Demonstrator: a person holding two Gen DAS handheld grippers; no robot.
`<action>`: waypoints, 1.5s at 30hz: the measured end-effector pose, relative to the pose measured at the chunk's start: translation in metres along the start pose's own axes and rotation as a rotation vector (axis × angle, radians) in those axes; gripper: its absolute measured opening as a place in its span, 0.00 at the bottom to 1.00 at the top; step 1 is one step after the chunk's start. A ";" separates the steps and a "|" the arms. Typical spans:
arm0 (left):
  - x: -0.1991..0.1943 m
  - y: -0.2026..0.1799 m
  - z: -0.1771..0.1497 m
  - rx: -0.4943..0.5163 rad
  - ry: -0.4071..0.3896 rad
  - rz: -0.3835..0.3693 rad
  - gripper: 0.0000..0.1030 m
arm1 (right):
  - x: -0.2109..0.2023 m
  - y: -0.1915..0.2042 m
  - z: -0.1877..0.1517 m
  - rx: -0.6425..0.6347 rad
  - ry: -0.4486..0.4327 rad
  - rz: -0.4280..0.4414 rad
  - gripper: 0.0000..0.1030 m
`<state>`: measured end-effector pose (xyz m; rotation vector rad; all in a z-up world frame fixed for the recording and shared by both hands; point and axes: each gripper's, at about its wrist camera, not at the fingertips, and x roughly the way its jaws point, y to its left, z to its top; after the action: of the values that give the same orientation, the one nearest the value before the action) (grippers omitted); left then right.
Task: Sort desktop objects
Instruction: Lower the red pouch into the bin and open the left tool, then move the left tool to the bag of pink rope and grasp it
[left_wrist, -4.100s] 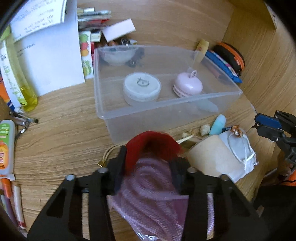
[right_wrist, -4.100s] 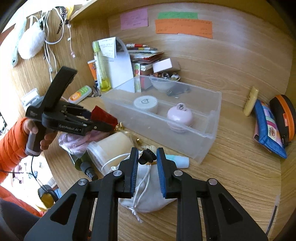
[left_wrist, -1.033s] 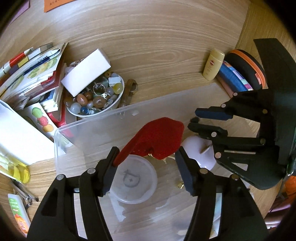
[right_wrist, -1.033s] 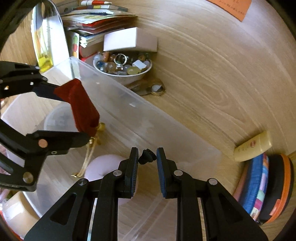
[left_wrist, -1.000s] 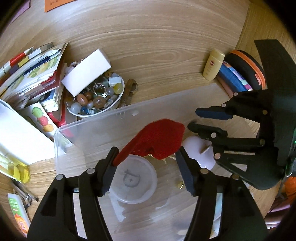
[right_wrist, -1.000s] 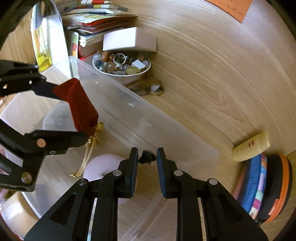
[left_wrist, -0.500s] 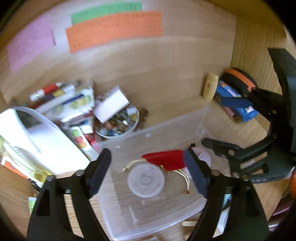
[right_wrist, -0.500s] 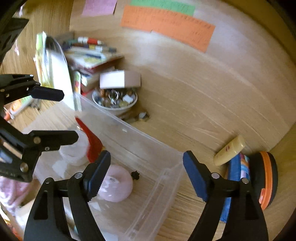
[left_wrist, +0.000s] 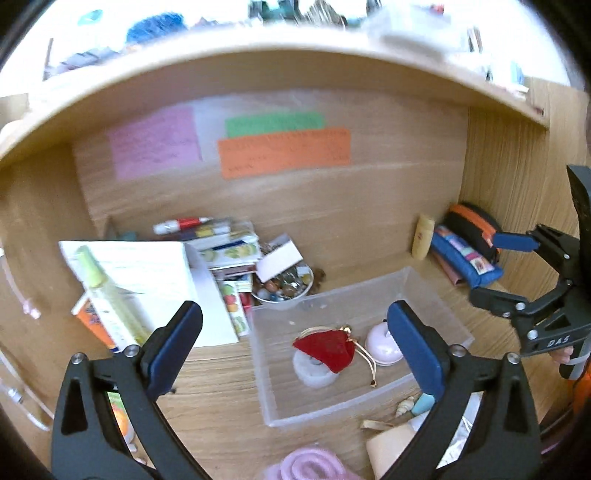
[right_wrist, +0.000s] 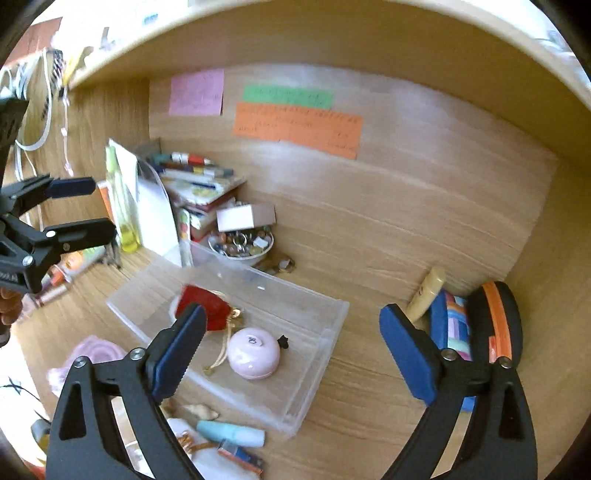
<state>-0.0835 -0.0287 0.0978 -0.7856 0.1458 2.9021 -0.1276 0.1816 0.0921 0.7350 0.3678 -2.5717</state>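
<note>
Fingers on my left gripper (left_wrist: 293, 341) and right gripper (right_wrist: 291, 349) just spread wide, nothing between; red velvet drawstring pouch (left_wrist: 324, 350) dropped in clear plastic bin (left_wrist: 436, 302), so sorted.

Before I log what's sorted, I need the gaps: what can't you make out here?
- Wall notes: writing blurred, both views.
- White tub in the bin: partly hidden under the red pouch, left view.
- Small black item beside the pink case: too small to identify, right view.
- Pink mesh: cut off by the bottom edge, left view.
- Top shelf items: overexposed, blurred.
</note>
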 end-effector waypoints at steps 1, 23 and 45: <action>-0.007 0.002 -0.003 -0.007 -0.011 0.004 0.99 | -0.009 0.000 -0.002 0.006 -0.018 -0.001 0.93; 0.019 0.005 -0.123 -0.083 0.301 0.015 1.00 | -0.025 0.008 -0.087 0.095 0.063 0.059 0.98; 0.040 0.014 -0.161 -0.042 0.472 0.127 1.00 | 0.003 0.003 -0.129 0.140 0.204 0.216 0.97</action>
<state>-0.0402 -0.0589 -0.0599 -1.5080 0.1850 2.7806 -0.0723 0.2246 -0.0164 1.0335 0.1607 -2.3432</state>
